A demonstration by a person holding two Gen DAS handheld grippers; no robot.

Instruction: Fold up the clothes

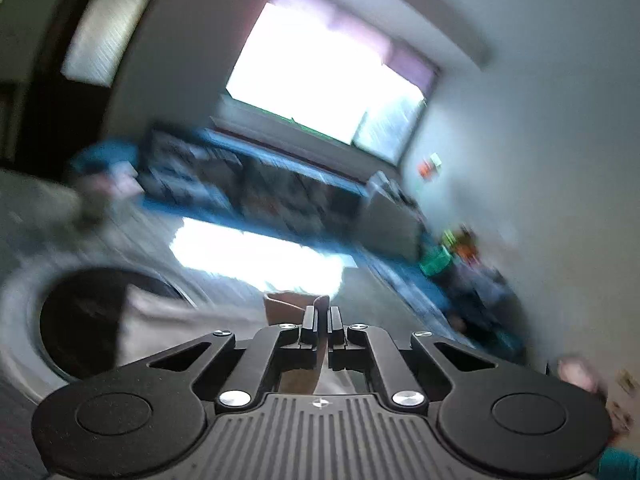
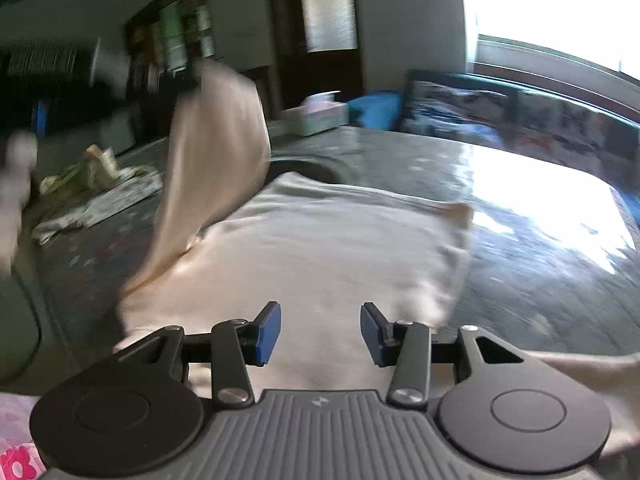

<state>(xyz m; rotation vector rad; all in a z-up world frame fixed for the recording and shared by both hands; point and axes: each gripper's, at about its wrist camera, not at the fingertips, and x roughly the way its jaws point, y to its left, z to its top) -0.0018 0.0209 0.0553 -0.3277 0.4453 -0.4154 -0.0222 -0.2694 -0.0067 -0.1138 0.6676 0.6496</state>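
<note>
Left claw clenched on beige cloth, lifted. Right claw released, hovering over cloth spread on desk; raised flap ahead-left.

A pale beige garment lies spread on the dark worktop, its left part lifted upright.

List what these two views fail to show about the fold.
- Left wrist view: motion blur smears the room; the garment shows only as a scrap at the shut left gripper.
- Right wrist view: the garment's near edge hides under the right gripper; the lifted flap's top is blurred.
</note>
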